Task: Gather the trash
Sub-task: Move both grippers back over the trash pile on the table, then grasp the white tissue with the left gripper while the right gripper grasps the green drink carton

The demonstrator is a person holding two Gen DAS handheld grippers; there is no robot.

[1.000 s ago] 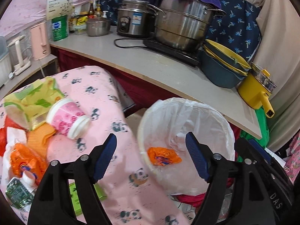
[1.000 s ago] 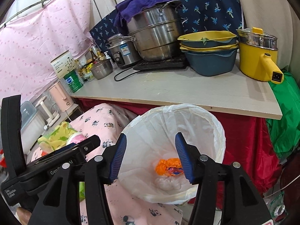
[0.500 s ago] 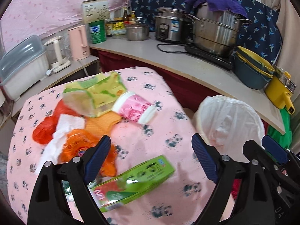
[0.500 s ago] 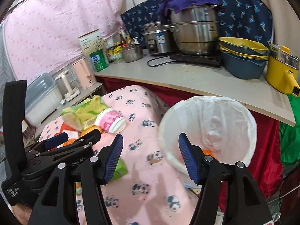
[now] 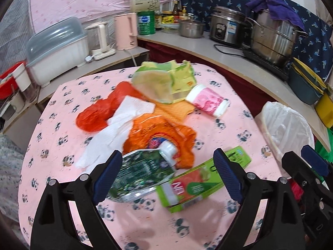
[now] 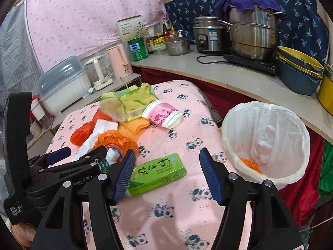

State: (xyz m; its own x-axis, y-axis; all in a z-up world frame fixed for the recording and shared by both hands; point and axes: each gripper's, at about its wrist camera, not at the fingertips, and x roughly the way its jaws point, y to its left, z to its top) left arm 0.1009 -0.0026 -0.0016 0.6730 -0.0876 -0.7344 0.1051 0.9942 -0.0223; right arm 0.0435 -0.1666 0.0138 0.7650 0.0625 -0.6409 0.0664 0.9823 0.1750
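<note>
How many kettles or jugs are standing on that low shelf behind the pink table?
2: a pink kettle at the shelf's right end, and a clear jug with a cream handle just left of it, beside the covered white container.

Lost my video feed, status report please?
Left gripper and right gripper open, empty. Green carton nearest, trash pile on table; bin holds one orange wrapper. Nothing blocking.

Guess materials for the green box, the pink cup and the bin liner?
Green box: looks like printed cardboard with a slight gloss; flat faces and sharp folded edges. Pink cup: probably thin plastic or coated paper, with a white rim and printed wrap; can't tell which. Bin liner: thin translucent white plastic film, wrinkled and folded over the bin's rim.
</note>
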